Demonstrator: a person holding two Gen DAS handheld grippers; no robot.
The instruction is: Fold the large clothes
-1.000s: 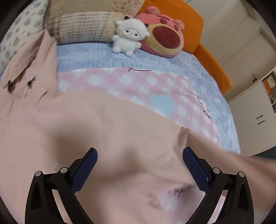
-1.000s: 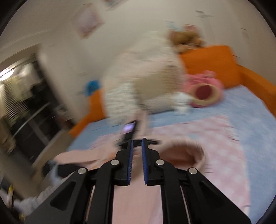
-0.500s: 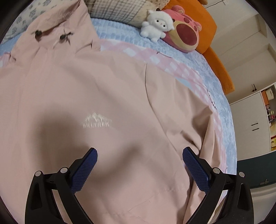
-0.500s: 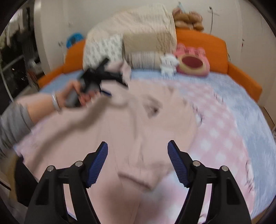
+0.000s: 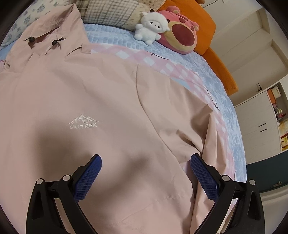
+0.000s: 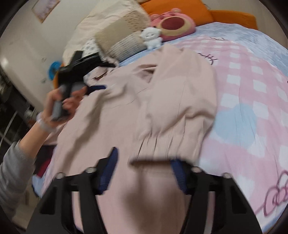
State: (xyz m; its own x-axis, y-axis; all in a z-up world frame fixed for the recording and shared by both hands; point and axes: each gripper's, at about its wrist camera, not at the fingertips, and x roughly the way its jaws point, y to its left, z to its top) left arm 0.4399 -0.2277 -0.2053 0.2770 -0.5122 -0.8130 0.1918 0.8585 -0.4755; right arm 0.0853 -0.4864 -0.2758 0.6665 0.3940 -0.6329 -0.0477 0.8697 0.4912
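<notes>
A pale pink jacket (image 5: 111,100) with a white mountain logo lies spread front-up on the bed, hood toward the pillows. My left gripper (image 5: 145,158) hovers open over its lower front, with nothing between the pads. In the right wrist view a hand holds that left gripper (image 6: 81,72) over the jacket's far side. A sleeve (image 6: 181,100) lies folded across the jacket (image 6: 111,126). Its cuff end sits between the fingers of my right gripper (image 6: 144,156), whose jaws are closing. The left pad stands apart from the cloth, and the picture is blurred.
The bed has a pink checked blanket (image 6: 252,100) on a blue cover (image 5: 232,126). A white plush sheep (image 5: 151,27), a pink bear cushion (image 5: 181,37) and pillows (image 5: 108,14) sit at the orange headboard (image 5: 196,16). White cabinets (image 5: 259,126) stand beyond the bed.
The jacket has dropped from mid-air and now lies flat on the bed. My right gripper came down to the sleeve cuff, opening from shut and then narrowing. The left gripper stayed open.
</notes>
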